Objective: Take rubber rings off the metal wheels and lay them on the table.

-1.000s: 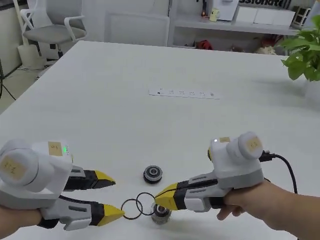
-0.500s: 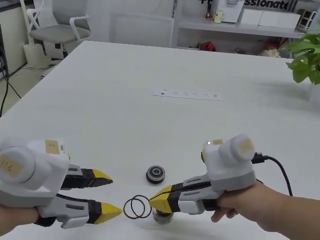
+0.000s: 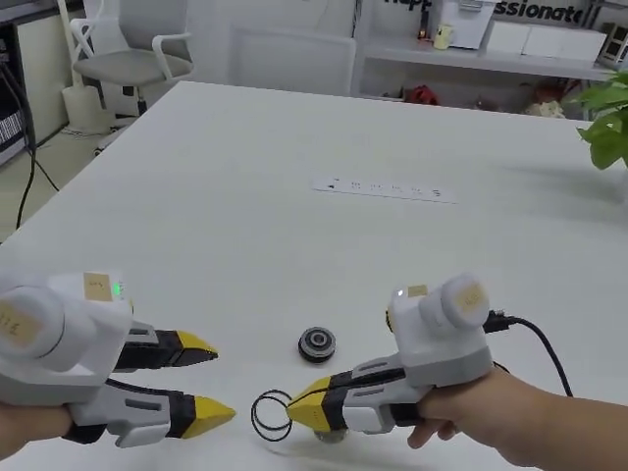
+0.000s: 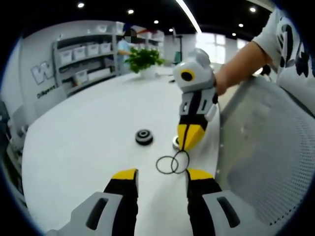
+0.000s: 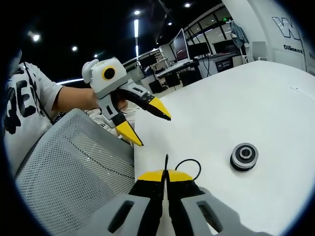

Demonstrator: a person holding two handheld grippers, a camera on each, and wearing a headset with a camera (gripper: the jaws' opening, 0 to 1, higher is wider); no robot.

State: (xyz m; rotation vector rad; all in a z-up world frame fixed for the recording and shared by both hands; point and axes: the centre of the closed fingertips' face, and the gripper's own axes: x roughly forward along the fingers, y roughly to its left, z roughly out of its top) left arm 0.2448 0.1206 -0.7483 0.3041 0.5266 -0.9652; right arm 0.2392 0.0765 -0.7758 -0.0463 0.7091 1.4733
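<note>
L gripper (image 3: 211, 383) is near left, jaws wide apart, holding nothing. R gripper (image 3: 306, 412) has jaws pinched tight on a thin black rubber ring (image 3: 270, 416), low over the table (image 3: 294, 147). One metal wheel (image 3: 317, 342) sits just beyond, w/ a black band round it. A second wheel (image 3: 331, 436) peeks out under R gripper.

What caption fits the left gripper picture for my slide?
Right gripper pinches a thin black rubber ring near a round metal wheel on the white table.
</note>
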